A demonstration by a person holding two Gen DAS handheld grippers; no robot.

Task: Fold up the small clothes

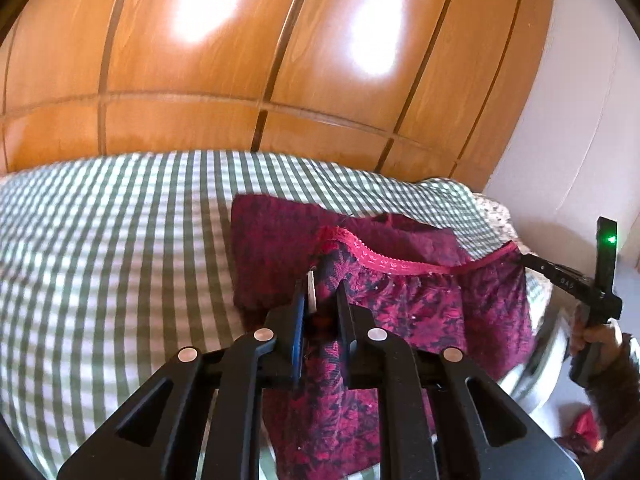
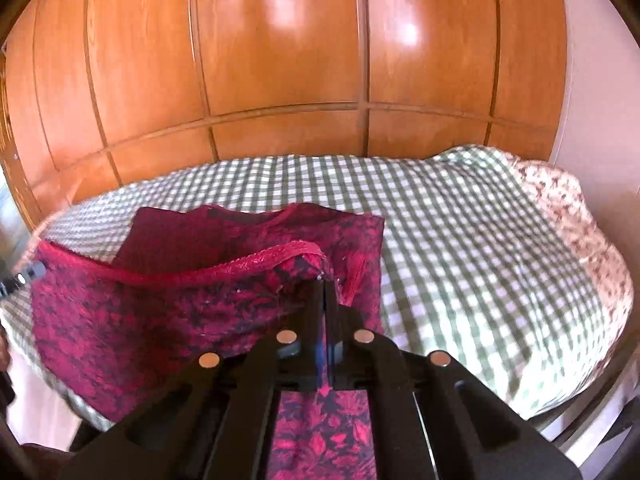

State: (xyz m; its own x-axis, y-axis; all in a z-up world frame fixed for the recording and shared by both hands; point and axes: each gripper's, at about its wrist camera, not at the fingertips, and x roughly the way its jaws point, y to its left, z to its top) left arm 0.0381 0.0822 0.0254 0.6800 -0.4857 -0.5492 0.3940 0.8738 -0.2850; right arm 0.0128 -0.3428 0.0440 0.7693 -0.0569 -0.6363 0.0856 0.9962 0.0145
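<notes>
We hold the red patterned garment (image 1: 420, 304) by its lace-trimmed waistband (image 1: 384, 260), stretched between our 2 grippers above the near edge of the bed (image 1: 120, 240): the left gripper (image 1: 322, 292) has its fingers nearly closed, pinching 1 corner, and the right gripper (image 2: 325, 280) has its fingers fully closed on the other. Beyond it a folded dark red cloth (image 2: 192, 236) lies flat on the checked bedspread, with bare bedspread on either side and the wooden wardrobe (image 2: 280, 60) right behind the far edge.
</notes>
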